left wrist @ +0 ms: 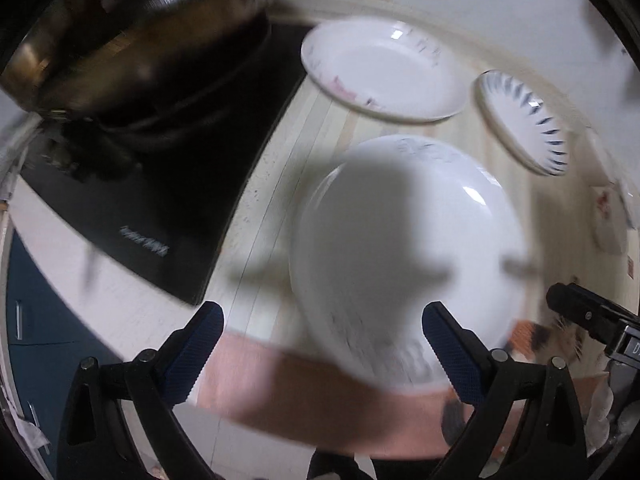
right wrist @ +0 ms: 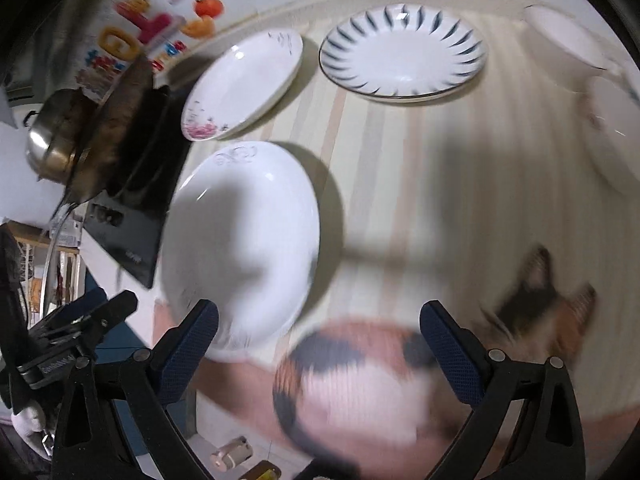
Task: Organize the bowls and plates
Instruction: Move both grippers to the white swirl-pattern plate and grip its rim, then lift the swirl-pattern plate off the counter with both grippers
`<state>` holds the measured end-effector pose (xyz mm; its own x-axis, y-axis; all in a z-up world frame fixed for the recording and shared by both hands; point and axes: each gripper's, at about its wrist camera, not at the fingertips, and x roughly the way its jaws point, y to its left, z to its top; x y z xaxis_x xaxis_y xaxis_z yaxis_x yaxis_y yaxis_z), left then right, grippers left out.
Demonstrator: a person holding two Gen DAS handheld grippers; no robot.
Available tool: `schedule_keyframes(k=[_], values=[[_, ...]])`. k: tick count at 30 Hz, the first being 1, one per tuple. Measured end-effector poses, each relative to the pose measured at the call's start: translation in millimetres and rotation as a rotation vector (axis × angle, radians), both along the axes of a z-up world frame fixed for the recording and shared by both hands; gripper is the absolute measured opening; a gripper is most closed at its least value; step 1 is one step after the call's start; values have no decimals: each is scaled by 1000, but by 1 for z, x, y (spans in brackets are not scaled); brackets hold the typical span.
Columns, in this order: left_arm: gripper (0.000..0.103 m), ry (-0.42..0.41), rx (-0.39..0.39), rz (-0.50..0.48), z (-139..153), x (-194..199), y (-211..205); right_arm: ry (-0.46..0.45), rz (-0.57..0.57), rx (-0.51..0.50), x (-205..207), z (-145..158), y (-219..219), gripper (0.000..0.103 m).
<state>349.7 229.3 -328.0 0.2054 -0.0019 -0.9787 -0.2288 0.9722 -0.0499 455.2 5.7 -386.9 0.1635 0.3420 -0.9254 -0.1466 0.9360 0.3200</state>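
Though blurred, white plate (right wrist: 240, 248) flat, rim-up (round, no long axis).

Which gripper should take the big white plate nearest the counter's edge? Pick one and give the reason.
Left, probably. The big white plate sits nearly centred between the open left gripper fingers, its rim close to them. In the right view, the plate lies off to the side of the open right gripper.

Glossy white plate (right wrist: 240, 248); shiny metal pot (right wrist: 52, 148); textured blue jaw pads (right wrist: 188, 356).
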Motion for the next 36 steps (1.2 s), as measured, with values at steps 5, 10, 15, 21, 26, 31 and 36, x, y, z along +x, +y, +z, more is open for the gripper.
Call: schedule_keyframes(k=[5, 10, 15, 21, 26, 31, 36], values=[[80, 71, -65, -20, -33, 30, 12, 81, 19, 24, 46, -42, 22, 79], [55, 98, -112, -24, -46, 41, 15, 92, 71, 35, 68, -56, 43, 40], [55, 92, -110, -24, -43, 31, 15, 126, 98, 27, 70, -61, 55, 19], [53, 78, -114, -42, -25, 16, 4, 157, 91, 27, 63, -59, 43, 19], [53, 58, -123, -82, 1, 5, -23, 153, 76, 34, 51, -41, 14, 19], [53, 36, -142, -148, 25, -2, -51, 135, 34, 27, 39, -18, -28, 19], [53, 40, -148, -225, 23, -4, -89, 126, -25, 22, 27, -6, -78, 19]])
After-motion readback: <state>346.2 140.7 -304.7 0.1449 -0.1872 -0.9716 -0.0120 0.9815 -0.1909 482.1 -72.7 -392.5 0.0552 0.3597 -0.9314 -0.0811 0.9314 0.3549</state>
